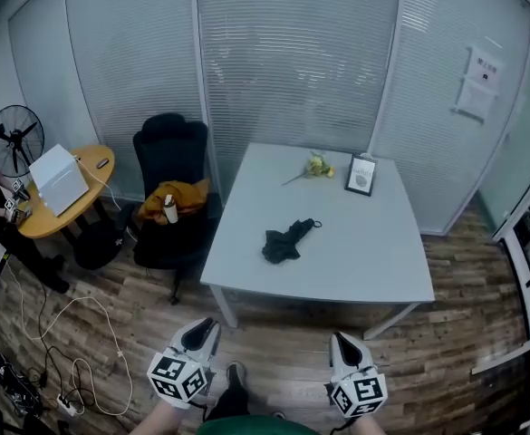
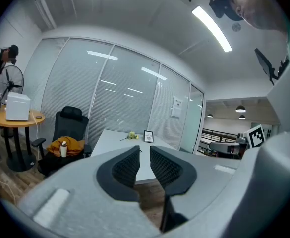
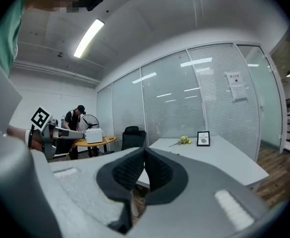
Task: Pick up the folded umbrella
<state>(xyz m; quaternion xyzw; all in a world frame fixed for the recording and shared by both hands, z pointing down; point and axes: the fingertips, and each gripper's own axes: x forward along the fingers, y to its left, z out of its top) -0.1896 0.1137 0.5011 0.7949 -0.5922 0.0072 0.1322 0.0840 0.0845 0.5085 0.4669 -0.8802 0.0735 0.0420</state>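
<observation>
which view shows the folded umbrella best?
Head view: the folded umbrella lies fully visible from above on the grey table. Both gripper views see that table low and far, partly behind their own jaws; no umbrella can be made out there.

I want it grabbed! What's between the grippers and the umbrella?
Head view: just wood floor and bare tabletop separate the left gripper and right gripper from the umbrella.

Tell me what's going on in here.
A person stands short of the white table, holding the left gripper and right gripper low in front, both with jaws closed and empty. The folded black umbrella lies untouched mid-table. Flowers and a small picture frame sit at the far edge.
</observation>
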